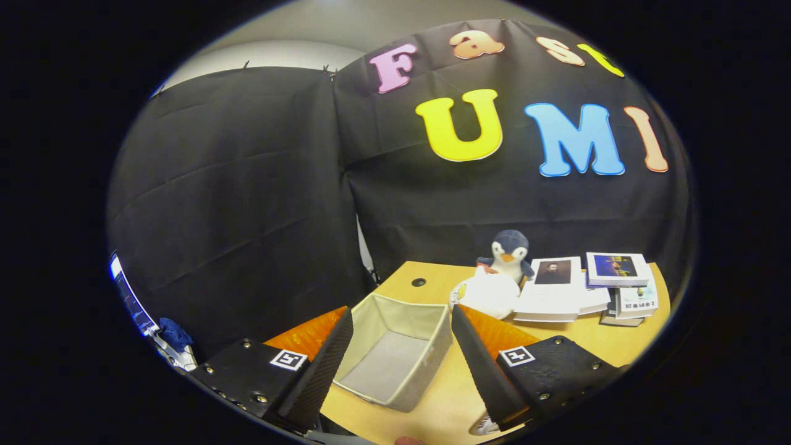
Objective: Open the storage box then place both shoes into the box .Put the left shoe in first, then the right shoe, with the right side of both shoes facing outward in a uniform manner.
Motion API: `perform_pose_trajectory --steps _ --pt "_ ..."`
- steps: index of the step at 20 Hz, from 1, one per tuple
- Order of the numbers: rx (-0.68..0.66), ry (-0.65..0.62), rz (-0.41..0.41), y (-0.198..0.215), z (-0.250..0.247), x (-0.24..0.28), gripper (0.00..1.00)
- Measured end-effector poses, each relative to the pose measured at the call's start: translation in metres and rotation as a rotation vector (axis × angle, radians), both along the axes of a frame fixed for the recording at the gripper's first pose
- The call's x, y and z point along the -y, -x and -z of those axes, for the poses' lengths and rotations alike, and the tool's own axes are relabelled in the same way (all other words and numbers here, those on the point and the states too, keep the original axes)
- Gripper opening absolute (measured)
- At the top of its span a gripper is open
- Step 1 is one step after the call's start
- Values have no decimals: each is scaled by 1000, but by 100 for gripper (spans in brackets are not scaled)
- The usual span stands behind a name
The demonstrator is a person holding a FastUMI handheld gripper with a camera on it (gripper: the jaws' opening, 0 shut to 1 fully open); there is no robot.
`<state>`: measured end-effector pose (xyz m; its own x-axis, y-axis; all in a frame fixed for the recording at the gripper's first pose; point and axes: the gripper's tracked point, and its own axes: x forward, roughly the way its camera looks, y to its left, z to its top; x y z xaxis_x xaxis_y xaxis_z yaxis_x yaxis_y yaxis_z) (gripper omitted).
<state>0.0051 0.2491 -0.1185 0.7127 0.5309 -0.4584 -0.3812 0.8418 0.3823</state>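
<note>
A grey fabric storage box stands open and empty on the wooden table, near its left edge. My gripper hovers above it, open, with nothing between the fingers; the box lies between and just beyond them. A white rounded thing, possibly a shoe, rests beyond the right finger, right of the box. A small white piece with dark marks peeks out under the right finger; I cannot tell what it is.
A penguin plush sits behind the white thing. Stacked books cover the table's far right. A cable hole lies behind the box. Off the table's left edge are a lit screen and a blue cloth.
</note>
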Motion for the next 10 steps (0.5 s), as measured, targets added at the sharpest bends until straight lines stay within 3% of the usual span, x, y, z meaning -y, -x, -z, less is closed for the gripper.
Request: perform_pose_trajectory --steps 10 --pt "-85 174 109 12 99 112 98"
